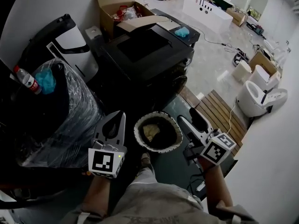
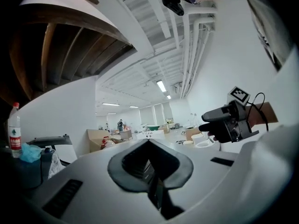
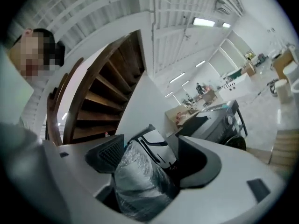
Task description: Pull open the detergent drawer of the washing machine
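Note:
The black washing machine (image 1: 149,55) stands ahead of me, its front facing the lower right. I cannot make out its detergent drawer. My left gripper (image 1: 120,115) hovers low at the left, well short of the machine, its two white jaws meeting at the tips with nothing in them. My right gripper (image 1: 189,116) hovers at the right, jaws apart and empty. In the right gripper view the machine (image 3: 219,120) shows far off at the right, beyond the open jaws. The left gripper view shows the right gripper (image 2: 219,120) in the air.
A round woven basket (image 1: 158,132) sits on the floor between the grippers. A plastic-wrapped bulky thing (image 1: 60,111) with a bottle (image 1: 28,80) stands at the left. An open cardboard box (image 1: 117,6) lies behind the machine. A wooden platform (image 1: 219,113) and white toilets (image 1: 254,97) are at the right.

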{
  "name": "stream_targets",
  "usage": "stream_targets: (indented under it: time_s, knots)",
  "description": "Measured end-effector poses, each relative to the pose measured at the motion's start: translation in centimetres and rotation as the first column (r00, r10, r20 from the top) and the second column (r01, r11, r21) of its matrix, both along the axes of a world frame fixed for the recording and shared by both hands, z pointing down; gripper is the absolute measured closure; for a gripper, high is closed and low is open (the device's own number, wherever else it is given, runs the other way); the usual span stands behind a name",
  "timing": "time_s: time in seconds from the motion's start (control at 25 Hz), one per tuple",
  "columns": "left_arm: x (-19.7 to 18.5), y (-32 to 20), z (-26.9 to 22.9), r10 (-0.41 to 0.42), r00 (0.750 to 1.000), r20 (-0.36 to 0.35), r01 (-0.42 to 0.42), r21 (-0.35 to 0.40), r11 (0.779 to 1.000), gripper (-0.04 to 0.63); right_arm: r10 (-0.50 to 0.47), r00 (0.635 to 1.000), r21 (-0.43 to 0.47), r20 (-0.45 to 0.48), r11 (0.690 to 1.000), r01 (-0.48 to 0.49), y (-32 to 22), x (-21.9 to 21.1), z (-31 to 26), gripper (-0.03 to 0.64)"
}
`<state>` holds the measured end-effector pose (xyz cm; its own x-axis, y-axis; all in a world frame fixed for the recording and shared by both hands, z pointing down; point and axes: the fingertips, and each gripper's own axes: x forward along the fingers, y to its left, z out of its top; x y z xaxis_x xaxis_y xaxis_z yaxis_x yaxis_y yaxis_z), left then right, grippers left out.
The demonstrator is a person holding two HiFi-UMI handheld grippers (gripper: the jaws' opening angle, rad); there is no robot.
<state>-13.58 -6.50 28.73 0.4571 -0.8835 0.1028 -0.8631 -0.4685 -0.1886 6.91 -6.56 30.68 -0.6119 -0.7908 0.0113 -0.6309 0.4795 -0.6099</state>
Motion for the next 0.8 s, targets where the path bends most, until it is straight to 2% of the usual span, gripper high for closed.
stream_targets:
  time_s: [0.12, 0.32, 0.48, 0.8]
  knots:
    - [-1.1, -3.6, 1.3, 0.012, 1.000, -0.006, -0.012, -0.010, 1.000, 0.580, 0.007, 0.996, -0.083, 0.087, 0.997, 0.000, -4.0, -1.7, 2.7, 0.264]
    - [-1.8, -9.1, 3.4, 0.027, 0.999, -0.030, -0.029, -0.040, 0.999, 0.580, 0.026, 0.985, -0.190, 0.173, 0.982, 0.007, -10.0, -4.1, 7.3, 0.258]
    - [-2.2, -12.6, 5.4, 0.049, 0.999, 0.006, -0.048, -0.052, 0.997, 0.580, 0.031, 0.976, -0.218, 0.216, 0.976, 0.017, -13.8, -5.5, 9.7, 0.255]
    - [-3.1, -17.6, 10.1, 0.038, 0.998, -0.039, -0.041, -0.079, 0.996, 0.580, 0.097, 0.926, -0.332, 0.364, 0.943, 0.032, -19.8, -6.9, 16.5, 0.245]
